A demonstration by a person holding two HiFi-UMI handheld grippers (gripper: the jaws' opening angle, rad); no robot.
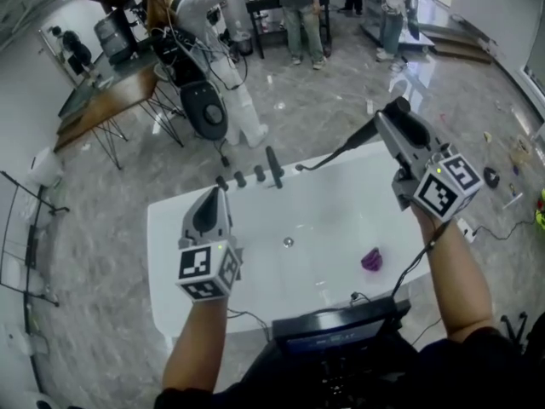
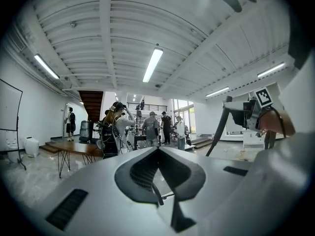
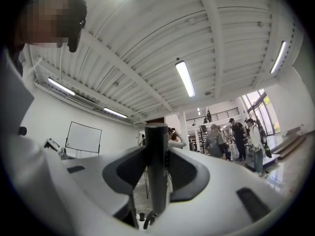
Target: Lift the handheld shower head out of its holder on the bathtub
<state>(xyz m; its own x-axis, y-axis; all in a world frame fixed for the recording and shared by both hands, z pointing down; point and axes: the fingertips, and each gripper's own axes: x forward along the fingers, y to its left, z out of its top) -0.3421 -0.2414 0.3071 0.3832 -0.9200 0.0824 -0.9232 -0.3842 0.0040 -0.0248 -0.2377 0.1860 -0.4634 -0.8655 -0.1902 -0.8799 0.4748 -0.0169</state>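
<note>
Right gripper (image 1: 387,124) is clamped on the shower head (image 3: 156,171), with the dark round handle standing upright between its two jaws and both pads pressed on it (the right gripper view shows this plainly). In the head view the right gripper is up over the far right corner of the bathtub (image 1: 170,228). The shower head is off the rim, and its dark stem slants down left to the hose (image 1: 311,165) at the far edge. Left gripper (image 2: 157,150) has its jaws together with nothing between them, and it sits over the near left part of the tub, well apart from the shower head. On the far rim there's a row of dark knobs (image 1: 241,179) and a taller dark post (image 1: 274,167) beside them; can't tell if that post is the holder. Inside the tub are a round drain (image 1: 289,243) and a small purple thing (image 1: 372,260) to its right. A dark device (image 1: 341,324) sits at the near edge. Beyond the tub are a wooden table (image 1: 111,100) and several people (image 1: 298,7) standing.
</note>
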